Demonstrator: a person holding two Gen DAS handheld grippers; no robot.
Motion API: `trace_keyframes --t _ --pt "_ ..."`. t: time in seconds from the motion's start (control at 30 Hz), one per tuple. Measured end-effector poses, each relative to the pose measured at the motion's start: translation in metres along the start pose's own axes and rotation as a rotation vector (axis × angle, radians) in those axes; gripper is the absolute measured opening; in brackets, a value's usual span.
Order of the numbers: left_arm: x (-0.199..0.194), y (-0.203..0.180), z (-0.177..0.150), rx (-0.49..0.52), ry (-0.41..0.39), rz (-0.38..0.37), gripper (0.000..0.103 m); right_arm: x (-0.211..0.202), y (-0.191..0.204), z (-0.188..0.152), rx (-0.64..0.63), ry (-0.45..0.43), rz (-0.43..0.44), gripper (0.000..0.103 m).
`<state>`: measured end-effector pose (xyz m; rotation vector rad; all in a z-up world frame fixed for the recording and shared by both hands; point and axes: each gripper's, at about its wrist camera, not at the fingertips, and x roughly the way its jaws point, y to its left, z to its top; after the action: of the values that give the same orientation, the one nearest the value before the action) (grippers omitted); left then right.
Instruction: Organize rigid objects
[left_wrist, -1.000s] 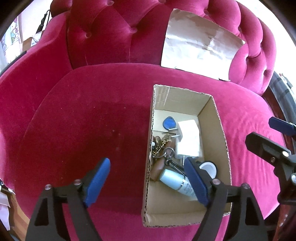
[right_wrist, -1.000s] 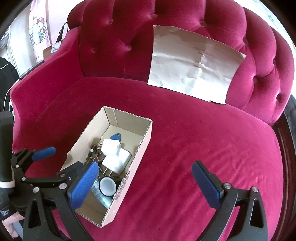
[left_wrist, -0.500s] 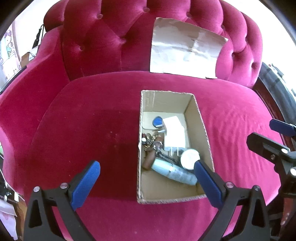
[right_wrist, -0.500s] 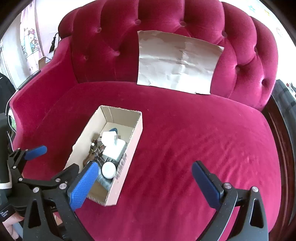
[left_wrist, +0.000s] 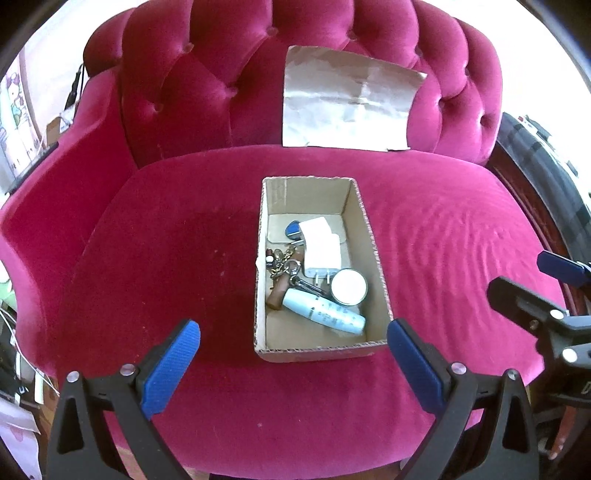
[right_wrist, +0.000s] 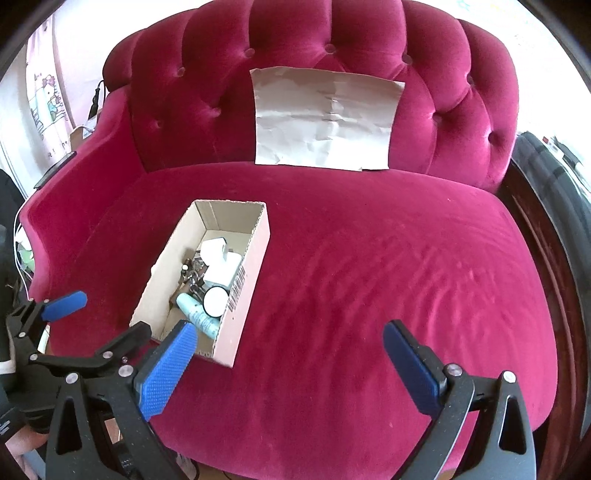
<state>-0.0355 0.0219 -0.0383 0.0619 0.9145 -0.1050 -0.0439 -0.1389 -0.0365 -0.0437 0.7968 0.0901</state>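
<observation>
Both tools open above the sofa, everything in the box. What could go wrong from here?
1. The cardboard box sits on a soft velvet seat; pushing into it may tip or slide it.
2. The keys lie tangled against the white charger and pale blue bottle; lifting one may drag the others.
3. The left tool and right tool are close together near the box and may collide.

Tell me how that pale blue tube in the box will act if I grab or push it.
The tube looks round and smooth, lying on its side on the box floor, so a push would probably roll it. Its glossy surface may slip between pads. It looks rigid, so it should keep its shape. It touches the white jar, which could shift too.
</observation>
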Motion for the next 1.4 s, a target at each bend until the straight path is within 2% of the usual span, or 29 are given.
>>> trace_keyframes --t 0.37,0.6,0.8,1.4 --pt "-0.029 -0.026 -0.006 0.049 -0.030 0.017 0.103 -0.028 -0.003 -0.012 0.036 -0.024 -0.026 0.103" --pt "-0.047 -0.040 -0.006 0.062 -0.052 0.010 0.103 -0.041 -0.010 -0.015 0.077 -0.029 -0.031 0.103" --pt "-0.058 -0.044 -0.005 0.062 -0.069 -0.008 0.103 -0.059 -0.012 -0.015 0.078 -0.037 -0.068 0.103" --pt "-0.062 -0.041 -0.004 0.046 -0.060 -0.007 0.103 -0.065 -0.006 -0.011 0.067 -0.056 -0.070 0.103"
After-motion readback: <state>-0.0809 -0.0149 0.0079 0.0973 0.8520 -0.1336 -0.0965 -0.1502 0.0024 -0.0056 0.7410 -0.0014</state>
